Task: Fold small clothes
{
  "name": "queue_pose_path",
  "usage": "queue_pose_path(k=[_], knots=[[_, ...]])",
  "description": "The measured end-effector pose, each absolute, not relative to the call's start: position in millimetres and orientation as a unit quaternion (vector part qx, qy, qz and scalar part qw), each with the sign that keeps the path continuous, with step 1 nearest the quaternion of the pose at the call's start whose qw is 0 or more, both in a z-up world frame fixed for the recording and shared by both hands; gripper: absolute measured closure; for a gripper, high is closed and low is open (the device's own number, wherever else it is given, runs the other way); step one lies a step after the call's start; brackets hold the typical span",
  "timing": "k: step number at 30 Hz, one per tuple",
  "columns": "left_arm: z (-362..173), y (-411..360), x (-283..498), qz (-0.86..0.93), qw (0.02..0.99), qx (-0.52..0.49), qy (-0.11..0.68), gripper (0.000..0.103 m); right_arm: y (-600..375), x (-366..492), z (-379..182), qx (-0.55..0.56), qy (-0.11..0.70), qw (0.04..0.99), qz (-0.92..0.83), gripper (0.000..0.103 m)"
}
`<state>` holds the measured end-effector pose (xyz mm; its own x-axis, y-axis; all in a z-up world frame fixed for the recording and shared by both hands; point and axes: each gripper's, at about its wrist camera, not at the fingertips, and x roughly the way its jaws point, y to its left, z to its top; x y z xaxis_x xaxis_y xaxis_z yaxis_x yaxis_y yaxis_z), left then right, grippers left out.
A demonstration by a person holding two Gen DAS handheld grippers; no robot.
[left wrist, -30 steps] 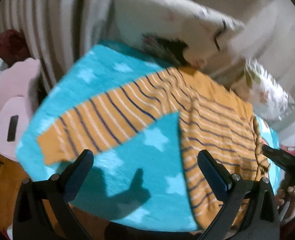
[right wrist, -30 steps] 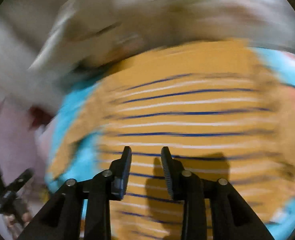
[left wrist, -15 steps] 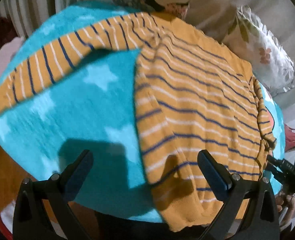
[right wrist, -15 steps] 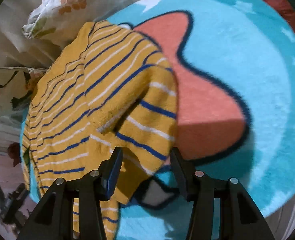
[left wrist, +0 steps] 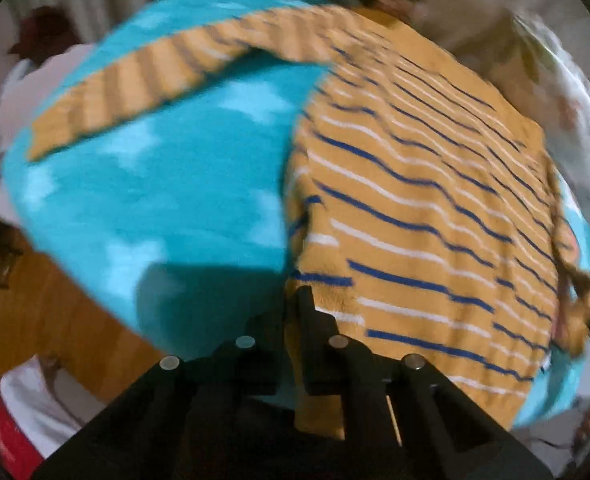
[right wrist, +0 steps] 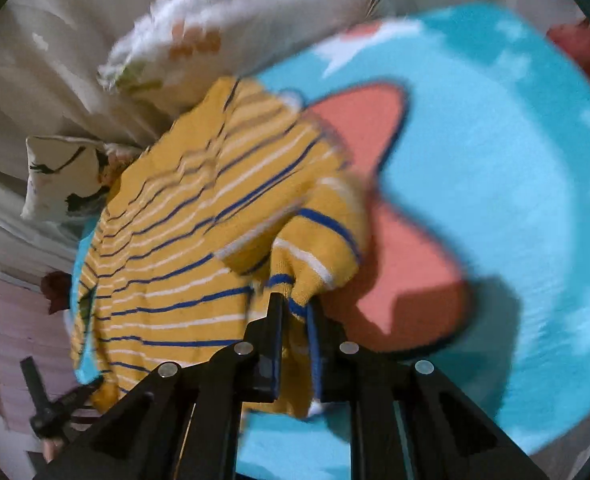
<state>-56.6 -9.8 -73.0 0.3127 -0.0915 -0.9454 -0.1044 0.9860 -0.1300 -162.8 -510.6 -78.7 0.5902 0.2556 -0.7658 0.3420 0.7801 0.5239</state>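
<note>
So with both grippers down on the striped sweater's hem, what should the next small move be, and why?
Probably lift both hems together and carry them toward the collar. The left gripper is shut on the sweater at its bottom edge, and the right gripper is closing with a bunch of fabric between its fingers. The body lies flat on the blue blanket, one sleeve still spread.

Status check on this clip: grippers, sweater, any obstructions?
Left gripper shut on the sweater hem edge. Right gripper closing, sweater fabric between its jaws. Sweater flat on blanket, one sleeve spread. Nothing in the way.
</note>
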Motion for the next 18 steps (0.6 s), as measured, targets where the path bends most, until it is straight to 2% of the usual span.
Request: queue_pose_path(k=[6,9,12,14,15,16,18], knots=[[-72.9,35.1,-69.5,0.076,0.805,-0.077,0.584,0.097,-605.4,-207.5,-78.1,0.278,0.461,0.822,-0.187,0.095],[-65.3,43.4,-74.9,0.077,0.808,-0.093,0.577,0.097,-639.9,-220.8,-88.8,0.288,0.467,0.795,-0.259,0.094],[-52.9,37.2,-74.5,0.07,0.815,-0.104,0.565,0.095,-651.8,-235.4,-84.1,0.327,0.441,0.792,-0.267,0.094],[-44.7,25.3,-70.5,0.057,0.821,-0.109,0.558,0.082,-643.1,-237.5,-77.8,0.341,0.428,0.802,-0.237,0.094],[-39.2,17.1,-69.4,0.047,0.824,-0.108,0.554,0.068,-636.9,-236.9,-76.7,0.343,0.428,0.806,-0.223,0.092],[-33.6,8.7,-67.5,0.037,0.828,-0.104,0.549,0.058,-630.3,-234.7,-76.3,0.344,0.43,0.808,-0.21,0.087],[-29.6,-11.4,-60.4,0.018,0.834,-0.093,0.543,0.056,-612.4,-228.4,-80.3,0.354,0.433,0.811,-0.171,0.078]])
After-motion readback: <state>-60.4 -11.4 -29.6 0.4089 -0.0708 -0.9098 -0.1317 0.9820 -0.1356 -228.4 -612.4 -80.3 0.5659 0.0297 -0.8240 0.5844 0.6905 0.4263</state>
